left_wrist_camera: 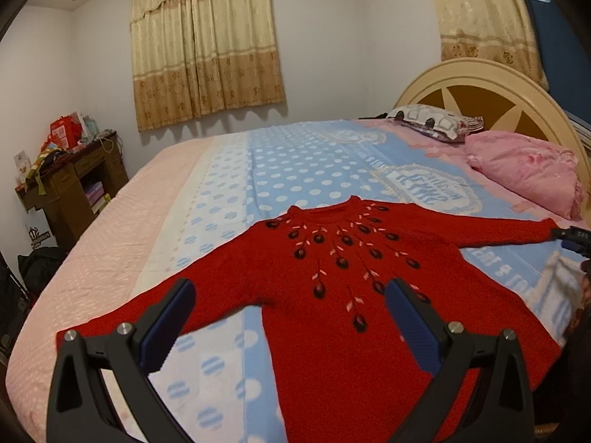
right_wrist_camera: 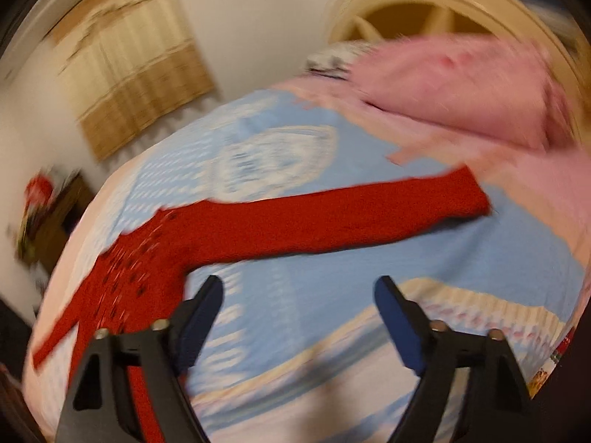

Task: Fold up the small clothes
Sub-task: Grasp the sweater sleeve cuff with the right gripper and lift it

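A small red knit sweater [left_wrist_camera: 332,332] with dark beaded embroidery lies flat and face up on the bed, both sleeves spread out. My left gripper [left_wrist_camera: 290,289] hovers open over its left side, one finger above the left sleeve, the other above the chest; nothing is between the pads. The right wrist view is blurred. There my right gripper [right_wrist_camera: 300,284] stands open over the blue sheet, just short of the sweater's right sleeve [right_wrist_camera: 332,217], with nothing between its fingers. A dark part of the right gripper [left_wrist_camera: 572,238] shows by that sleeve's cuff.
The bed has a blue dotted and pink sheet [left_wrist_camera: 295,170]. A pink pillow [left_wrist_camera: 528,170] and a patterned pillow [left_wrist_camera: 428,122] lie against the cream headboard [left_wrist_camera: 480,74]. A cluttered wooden desk [left_wrist_camera: 66,181] stands beyond the bed's far left edge, below a curtained window [left_wrist_camera: 207,44].
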Demonstrator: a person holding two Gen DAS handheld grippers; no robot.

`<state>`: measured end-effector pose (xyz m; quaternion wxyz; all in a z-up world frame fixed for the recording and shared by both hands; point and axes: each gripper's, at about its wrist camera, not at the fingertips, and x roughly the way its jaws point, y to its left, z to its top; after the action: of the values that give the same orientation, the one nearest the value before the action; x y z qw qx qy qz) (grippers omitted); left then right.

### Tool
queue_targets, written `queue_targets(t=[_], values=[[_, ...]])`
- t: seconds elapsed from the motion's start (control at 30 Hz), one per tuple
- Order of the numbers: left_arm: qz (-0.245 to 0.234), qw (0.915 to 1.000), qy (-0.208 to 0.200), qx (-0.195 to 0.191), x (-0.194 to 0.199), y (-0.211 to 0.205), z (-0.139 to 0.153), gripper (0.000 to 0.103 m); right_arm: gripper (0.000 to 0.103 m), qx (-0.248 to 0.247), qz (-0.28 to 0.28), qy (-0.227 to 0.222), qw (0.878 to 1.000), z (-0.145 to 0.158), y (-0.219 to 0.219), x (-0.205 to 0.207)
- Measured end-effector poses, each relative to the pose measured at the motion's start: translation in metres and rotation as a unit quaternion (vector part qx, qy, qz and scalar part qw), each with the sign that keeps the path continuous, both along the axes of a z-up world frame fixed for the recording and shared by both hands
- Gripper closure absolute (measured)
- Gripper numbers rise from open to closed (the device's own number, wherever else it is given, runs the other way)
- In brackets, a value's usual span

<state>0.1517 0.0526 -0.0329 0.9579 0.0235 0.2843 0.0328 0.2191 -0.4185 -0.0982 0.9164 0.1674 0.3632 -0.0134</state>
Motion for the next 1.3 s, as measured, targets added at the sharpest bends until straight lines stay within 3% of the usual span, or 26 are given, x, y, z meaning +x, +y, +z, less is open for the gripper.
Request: queue_targets(t=[0.1, 0.2, 0.3, 0.57, 0.67, 0.73, 0.83, 1.03, 1.3], values=[[0.001, 0.9999, 0.016, 0.001, 0.025, 0.002, -0.011, 0.000, 0.037, 0.047, -0.046, 0.021, 0.998, -0.013, -0.046, 0.015], [0.003, 0.9994, 0.032, 0.011, 0.046, 0.003, -0.024, 0.000, 0.042, 0.079, -0.077, 0.037, 0.993, -0.023, -0.074, 0.026], [0.008, 0.9988, 0.047, 0.011, 0.064, 0.007, -0.035, 0.000, 0.050, 0.085, -0.098, 0.047, 0.990, -0.029, -0.092, 0.037], [0.005, 0.9969, 0.078, -0.010, 0.086, 0.009, -0.058, 0.000, 0.056, 0.095, -0.152, 0.054, 0.982, -0.036, -0.123, 0.062], [-0.002, 0.9961, 0.087, -0.014, 0.090, 0.008, -0.064, 0.000, 0.069, 0.096, -0.163, 0.058, 0.980, -0.038, -0.129, 0.071], [-0.006, 0.9956, 0.092, -0.016, 0.093, 0.008, -0.067, 0.000, 0.086, 0.089, -0.168, 0.064, 0.980, -0.040, -0.132, 0.077], [-0.006, 0.9956, 0.092, -0.018, 0.094, 0.010, -0.067, 0.000, 0.093, 0.081, -0.163, 0.059, 0.981, -0.040, -0.130, 0.085], [-0.002, 0.9945, 0.092, -0.051, 0.097, 0.025, -0.067, 0.000, 0.095, 0.071, -0.120, 0.042, 0.989, -0.024, -0.103, 0.102], [0.008, 0.9932, 0.090, -0.073, 0.093, 0.045, -0.066, 0.000, 0.096, 0.062, -0.011, 0.013, 0.998, 0.016, -0.018, 0.137]])
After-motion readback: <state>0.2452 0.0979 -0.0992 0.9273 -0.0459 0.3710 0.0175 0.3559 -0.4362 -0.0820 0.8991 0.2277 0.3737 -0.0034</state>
